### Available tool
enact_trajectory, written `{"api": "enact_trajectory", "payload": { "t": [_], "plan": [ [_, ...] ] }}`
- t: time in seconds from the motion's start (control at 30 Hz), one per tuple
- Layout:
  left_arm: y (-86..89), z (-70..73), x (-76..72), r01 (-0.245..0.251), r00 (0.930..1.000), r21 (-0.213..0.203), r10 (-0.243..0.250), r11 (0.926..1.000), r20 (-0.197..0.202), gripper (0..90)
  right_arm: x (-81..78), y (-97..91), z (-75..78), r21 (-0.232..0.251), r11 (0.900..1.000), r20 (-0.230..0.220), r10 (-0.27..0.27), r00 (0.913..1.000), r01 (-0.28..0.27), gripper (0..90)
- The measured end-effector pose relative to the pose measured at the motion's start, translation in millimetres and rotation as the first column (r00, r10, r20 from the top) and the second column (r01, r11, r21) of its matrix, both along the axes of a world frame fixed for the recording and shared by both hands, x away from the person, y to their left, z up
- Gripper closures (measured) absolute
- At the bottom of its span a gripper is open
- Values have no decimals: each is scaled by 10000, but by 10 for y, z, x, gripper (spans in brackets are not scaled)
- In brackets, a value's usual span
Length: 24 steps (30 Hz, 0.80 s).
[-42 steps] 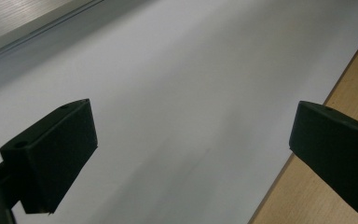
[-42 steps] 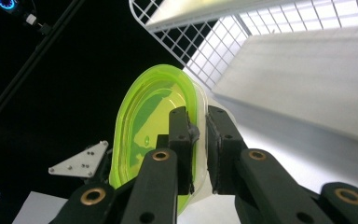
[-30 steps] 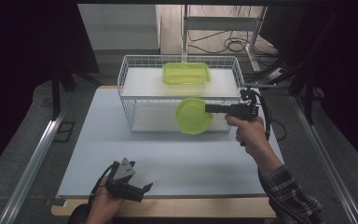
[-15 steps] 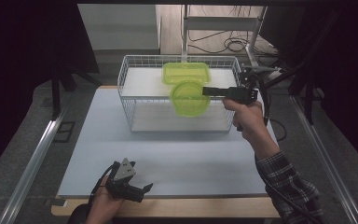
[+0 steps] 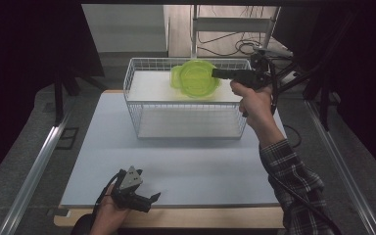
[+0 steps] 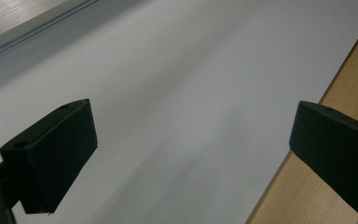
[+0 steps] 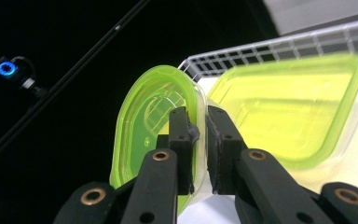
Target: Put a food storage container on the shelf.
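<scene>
My right gripper (image 5: 216, 73) pinches the green bowl (image 5: 196, 78) by its rim; no writing on it is readable. My left gripper (image 5: 144, 201) is wide open, holding nothing.

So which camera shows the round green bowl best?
The right gripper view: the bowl is close, its rim pinched in the right claw. The high view shows it small, held over the basket. The left gripper view looks at the table.

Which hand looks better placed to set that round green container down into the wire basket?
The right. Its hand-held gripper is clamped on the round green container's rim, over the wire basket beside the rectangular green container. The left hand-held gripper rests open at the table's near edge, far from the basket.
</scene>
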<state>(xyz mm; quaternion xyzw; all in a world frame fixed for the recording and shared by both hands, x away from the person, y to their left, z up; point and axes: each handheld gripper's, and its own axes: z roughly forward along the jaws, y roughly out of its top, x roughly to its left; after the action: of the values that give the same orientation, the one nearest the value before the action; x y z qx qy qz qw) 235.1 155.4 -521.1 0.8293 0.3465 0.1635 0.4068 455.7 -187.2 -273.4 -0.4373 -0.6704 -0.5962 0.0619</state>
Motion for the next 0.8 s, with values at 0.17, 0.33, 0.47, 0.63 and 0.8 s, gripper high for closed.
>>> {"api": "enact_trajectory", "payload": {
  "t": [0.17, 0.33, 0.47, 0.63, 0.8],
  "plan": [
    [-1, -1, 1, 31, 10000, 27, -31, 10000, -3, 6, 115, 45, 38, -54, 9991, 104, -414, 9991, 415, 812],
    [0, -2, 1, 47, 10000, 12, -47, 10000, -8, 6, 220, 102, 61, -124, 9970, 167, -763, 9969, 765, 812],
    [-3, -4, -1, 88, 10000, 26, -88, 10000, -28, 6, 301, 142, 61, -215, 9947, 133, -1007, 9948, 1010, 812],
    [-7, -7, -1, 117, 9999, 56, -117, 9999, -29, 6, 376, 178, 41, -302, 9922, 27, -1212, 9926, 1212, 811],
    [-11, -9, -2, 137, 9999, 94, -137, 9999, -33, 6, 414, 207, 16, -378, 9897, -15, -1380, 9904, 1379, 806]
  ]
}}
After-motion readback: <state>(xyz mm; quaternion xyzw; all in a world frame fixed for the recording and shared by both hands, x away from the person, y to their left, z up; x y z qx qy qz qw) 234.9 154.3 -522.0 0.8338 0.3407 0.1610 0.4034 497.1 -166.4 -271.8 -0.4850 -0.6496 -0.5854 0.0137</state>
